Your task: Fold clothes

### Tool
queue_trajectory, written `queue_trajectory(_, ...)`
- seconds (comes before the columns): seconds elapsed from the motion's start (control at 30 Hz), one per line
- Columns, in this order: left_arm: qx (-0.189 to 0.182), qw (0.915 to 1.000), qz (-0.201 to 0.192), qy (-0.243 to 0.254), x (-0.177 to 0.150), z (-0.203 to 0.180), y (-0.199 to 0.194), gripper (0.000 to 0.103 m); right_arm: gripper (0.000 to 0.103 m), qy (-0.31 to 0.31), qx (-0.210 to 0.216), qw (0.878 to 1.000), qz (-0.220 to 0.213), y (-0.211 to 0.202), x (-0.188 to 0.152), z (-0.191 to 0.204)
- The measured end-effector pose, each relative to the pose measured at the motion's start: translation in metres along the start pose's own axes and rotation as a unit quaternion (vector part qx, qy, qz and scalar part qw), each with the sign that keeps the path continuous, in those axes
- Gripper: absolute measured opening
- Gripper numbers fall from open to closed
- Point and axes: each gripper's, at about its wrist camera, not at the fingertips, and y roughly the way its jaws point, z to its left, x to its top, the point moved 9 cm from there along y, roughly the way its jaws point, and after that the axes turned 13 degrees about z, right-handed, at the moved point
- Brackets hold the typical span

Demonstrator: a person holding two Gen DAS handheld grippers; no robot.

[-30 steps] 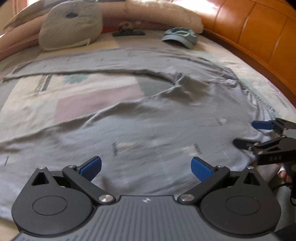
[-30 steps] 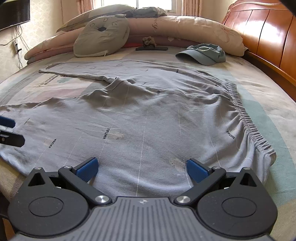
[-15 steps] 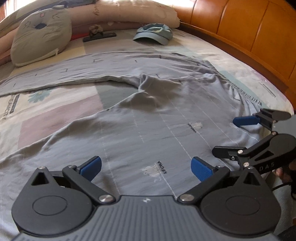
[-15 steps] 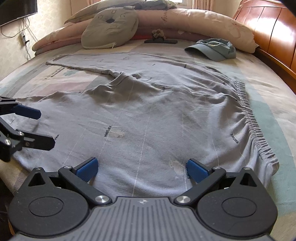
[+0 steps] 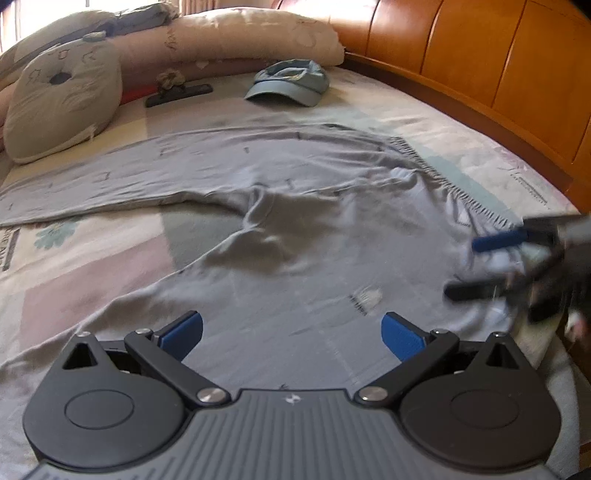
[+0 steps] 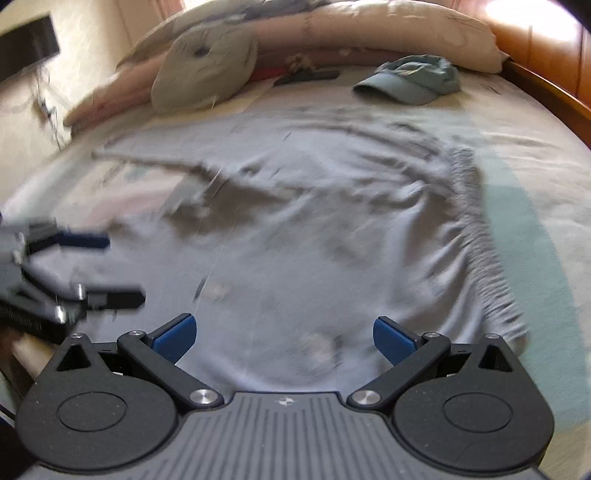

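Observation:
A pair of grey trousers (image 5: pixel 295 229) lies spread on the bed, legs running to the left, elastic waistband (image 5: pixel 461 192) at the right. It also shows in the right wrist view (image 6: pixel 314 221). My left gripper (image 5: pixel 291 334) is open and empty above the near leg. My right gripper (image 6: pixel 282 334) is open and empty above the near edge close to the waistband (image 6: pixel 476 229). Each gripper shows in the other's view, blurred: the right one (image 5: pixel 484 266) at the right, the left one (image 6: pixel 107 266) at the left.
A blue-grey cap (image 5: pixel 291 83) lies beyond the trousers. A grey cat-face cushion (image 5: pixel 62 99), long pillows (image 5: pixel 258 33) and a dark clip-like object (image 5: pixel 179 94) line the far side. The wooden headboard (image 5: pixel 480 62) runs along the right. The patterned bedsheet (image 5: pixel 92 258) lies under everything.
Both grippers have moved forward over the trousers and closer to each other. Both views tilt and blur with the motion. Both stay open.

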Motion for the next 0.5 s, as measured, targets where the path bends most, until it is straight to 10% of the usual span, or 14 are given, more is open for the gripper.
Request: queue_trajectory(0.5,-0.045,0.9985,0.015,0.028,0.015,-0.025,0.024,0.102,0.103,0.058,0.153,0.986,-0.03,-0.003,0.125,-0.147)
